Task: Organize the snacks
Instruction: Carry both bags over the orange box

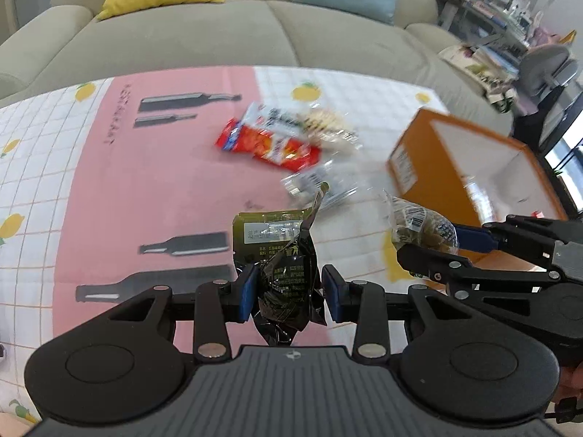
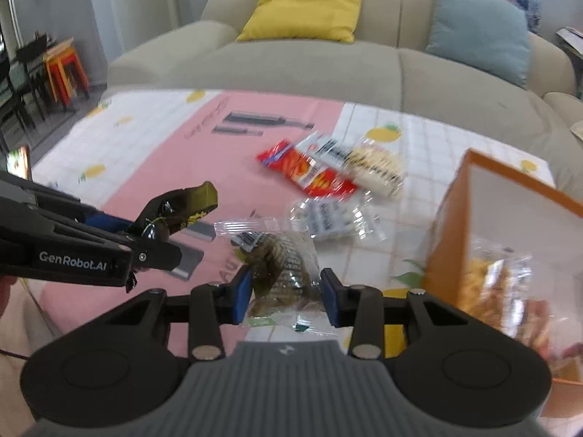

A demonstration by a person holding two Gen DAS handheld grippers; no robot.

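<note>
The left tool (image 1: 288,291) clamps a crumpled dark olive foil snack packet (image 1: 282,255) above the table (image 1: 145,182); the right tool (image 2: 286,300) grips a clear plastic packet of greenish snacks (image 2: 282,266) beside the open orange cardboard box (image 2: 448,247)

"GenRobot.AI" on left tongs (image 2: 156,240) arm
</note>
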